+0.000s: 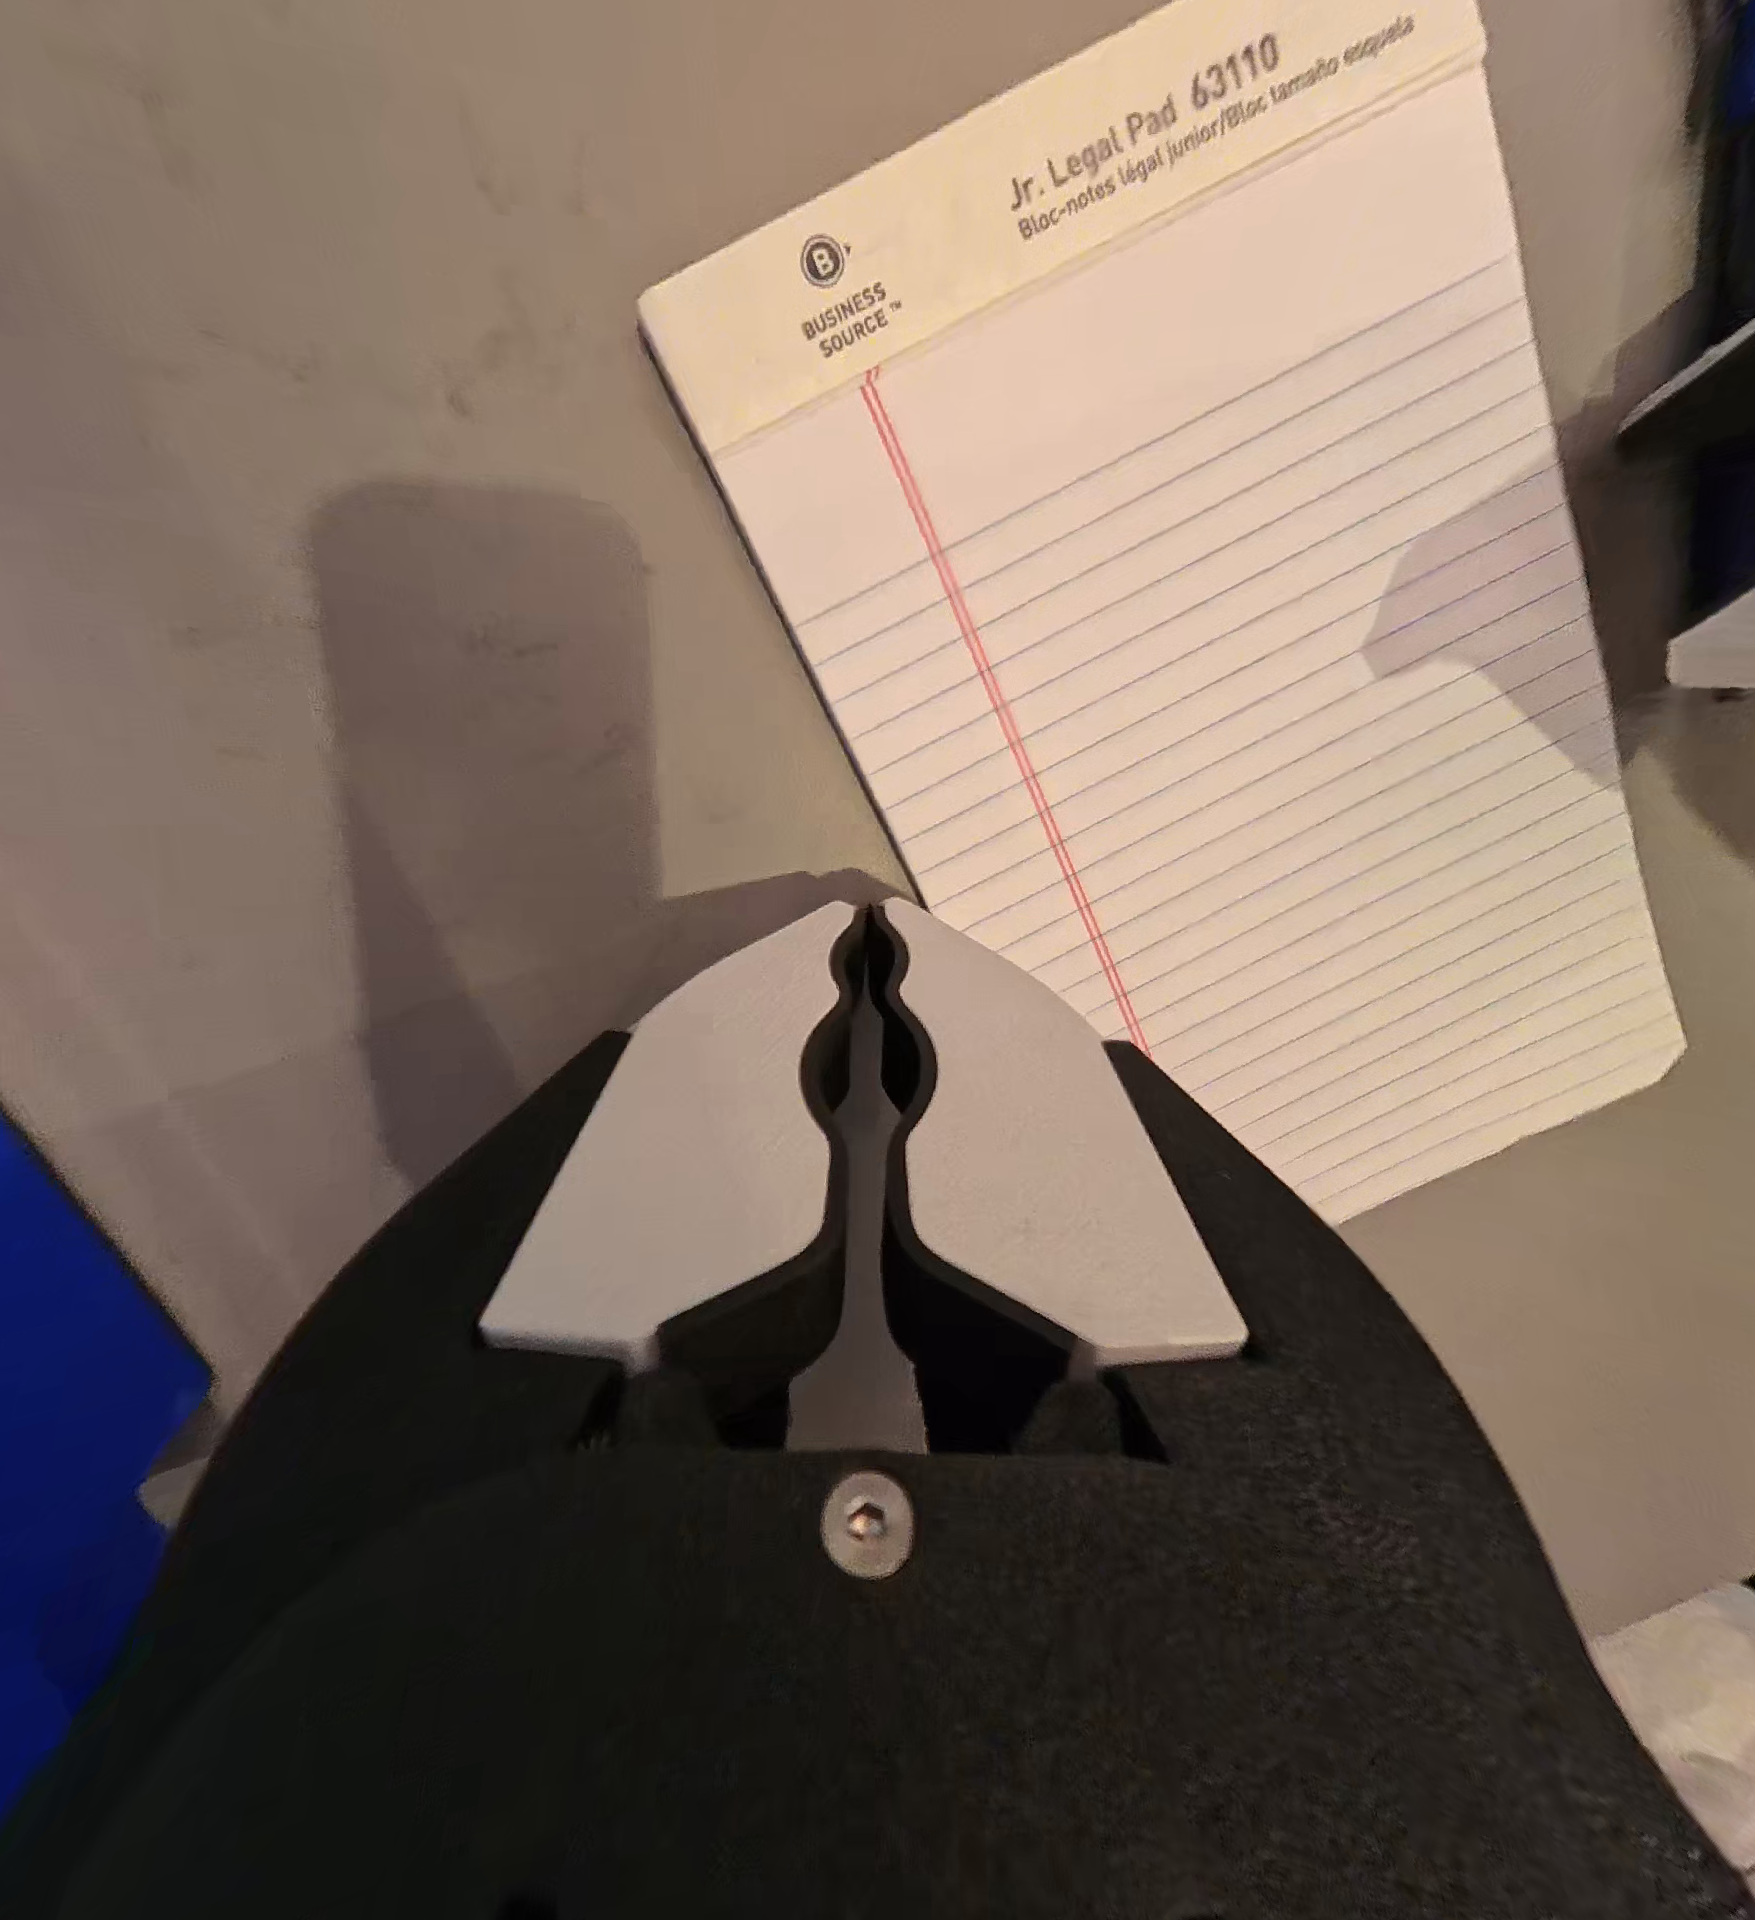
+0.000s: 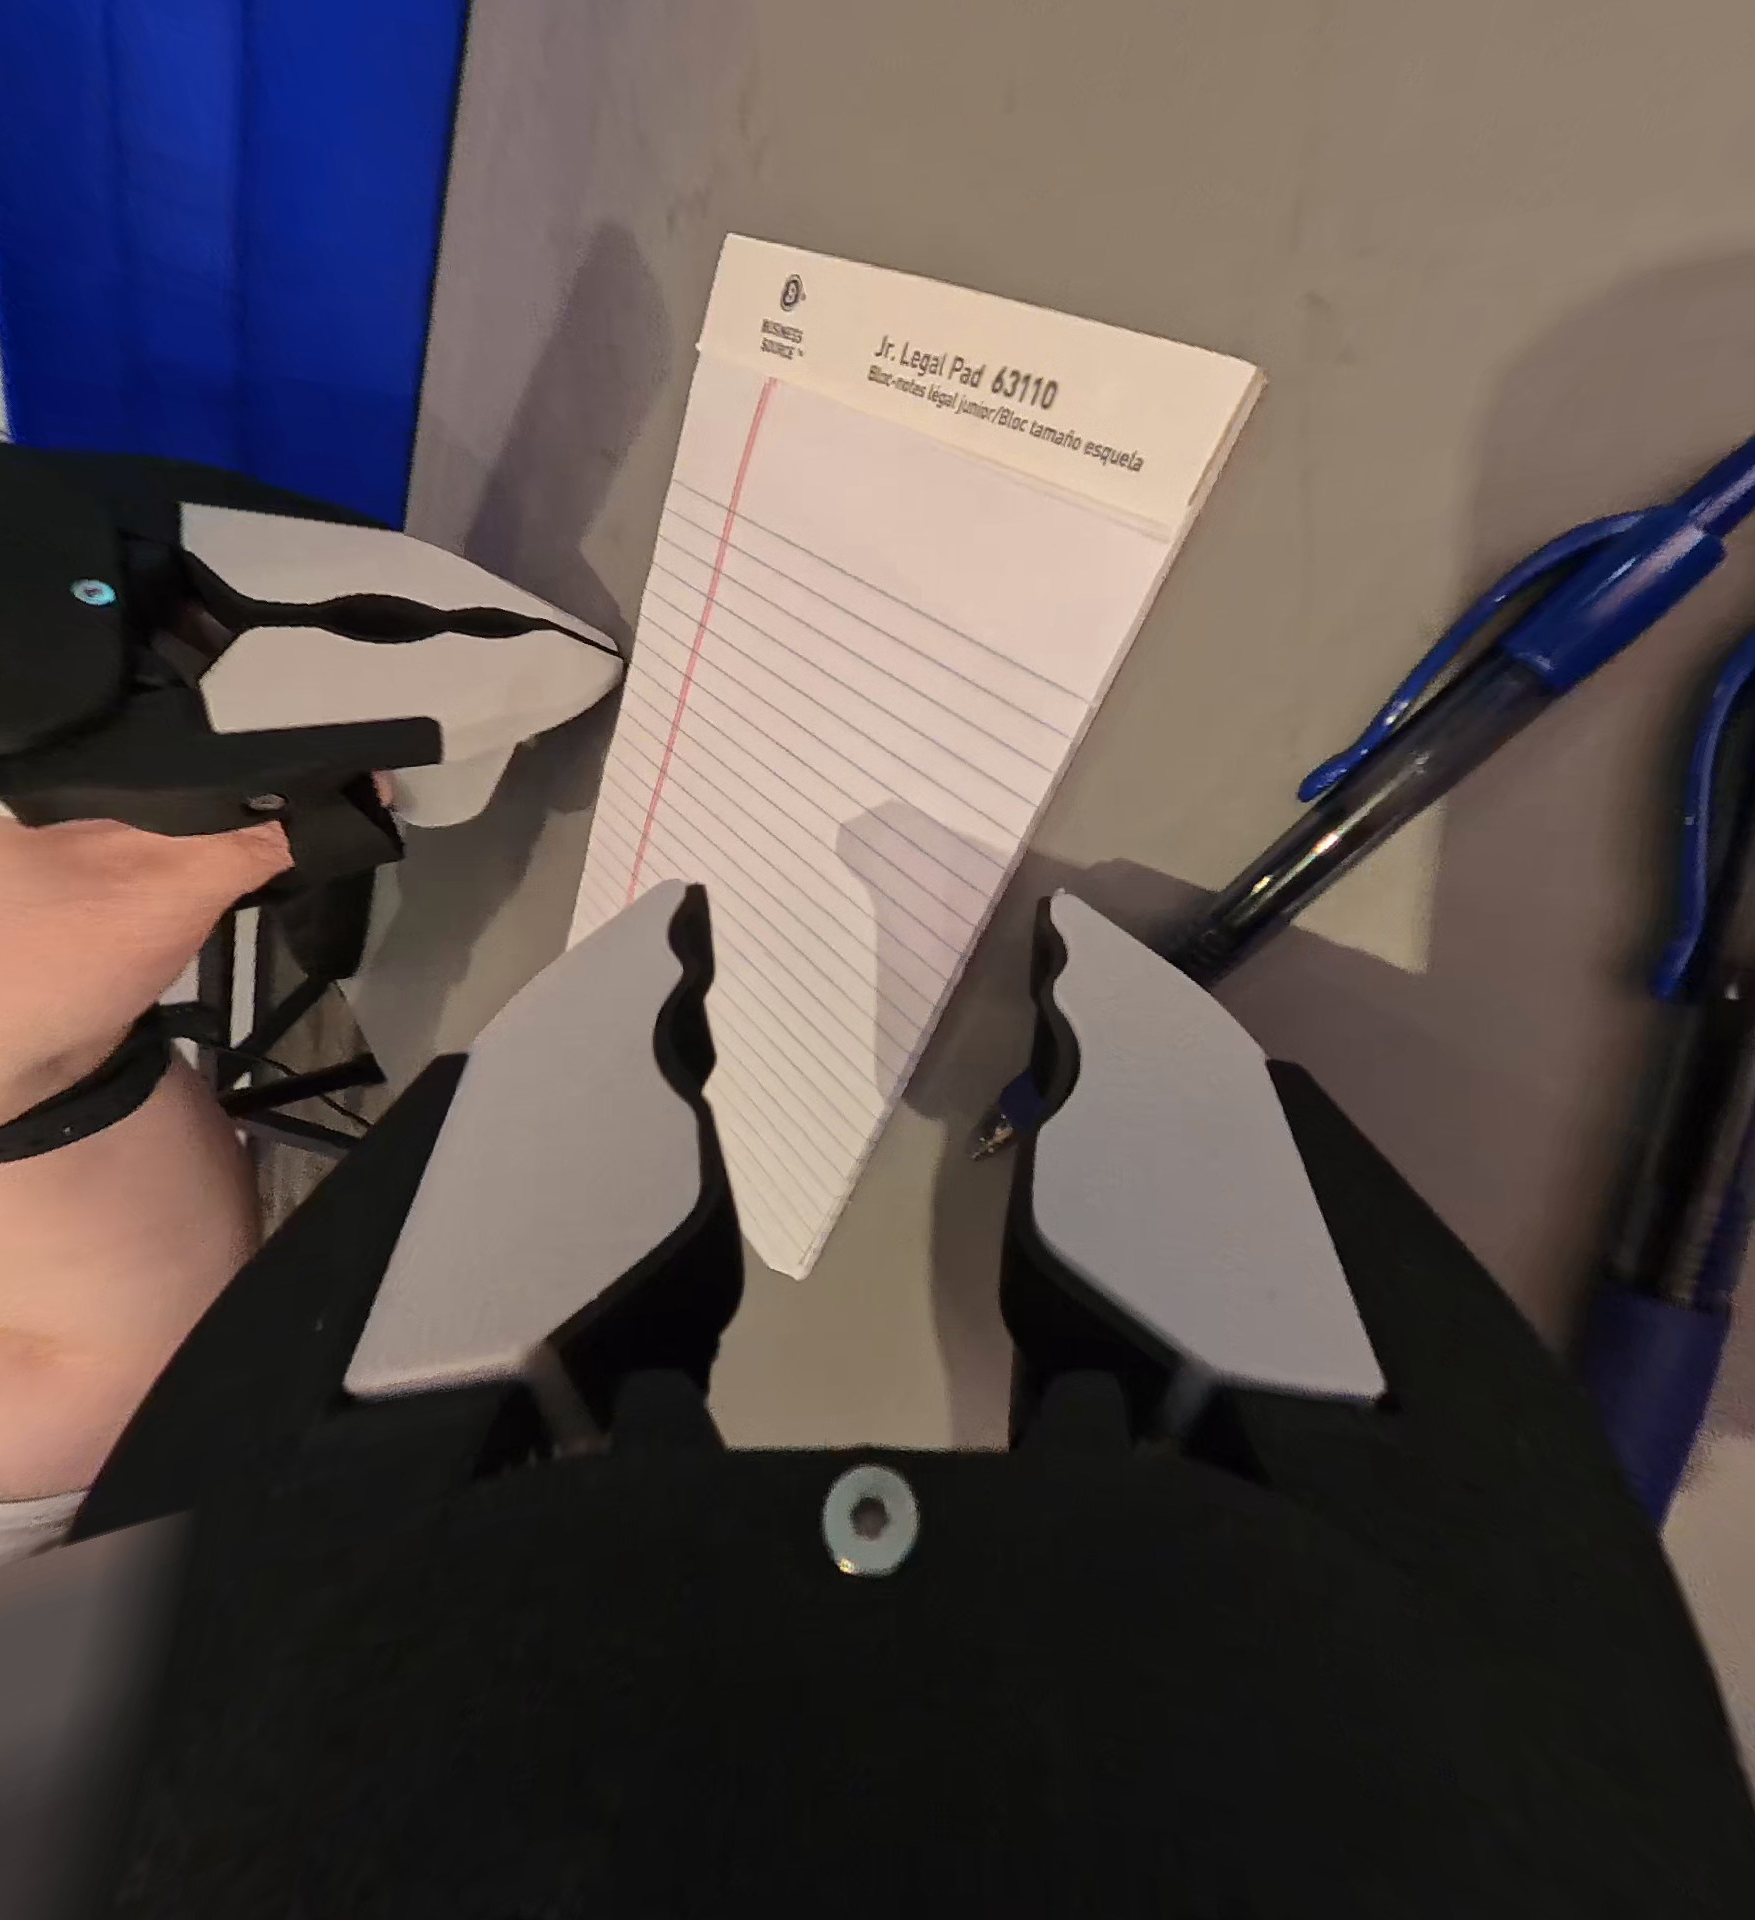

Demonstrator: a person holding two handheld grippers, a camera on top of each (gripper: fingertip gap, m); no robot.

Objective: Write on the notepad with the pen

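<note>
A white lined notepad lies on the grey table, its page blank. My left gripper is shut and empty, with its tips beside the pad's left edge. It also shows in the right wrist view, held by a hand. My right gripper is open above the pad's lower right part. A blue pen lies right of the pad. Its barrel passes under my right finger and its tip shows between the jaws. A second blue pen lies further right.
A blue panel stands at the table's left side. Dark shelf-like objects sit beyond the pad's right edge. Bare grey table stretches left of the pad. One gripper's finger ends stand about 12 cm off the other's. To the blue pen: right tips about 6 cm, left tips about 20 cm.
</note>
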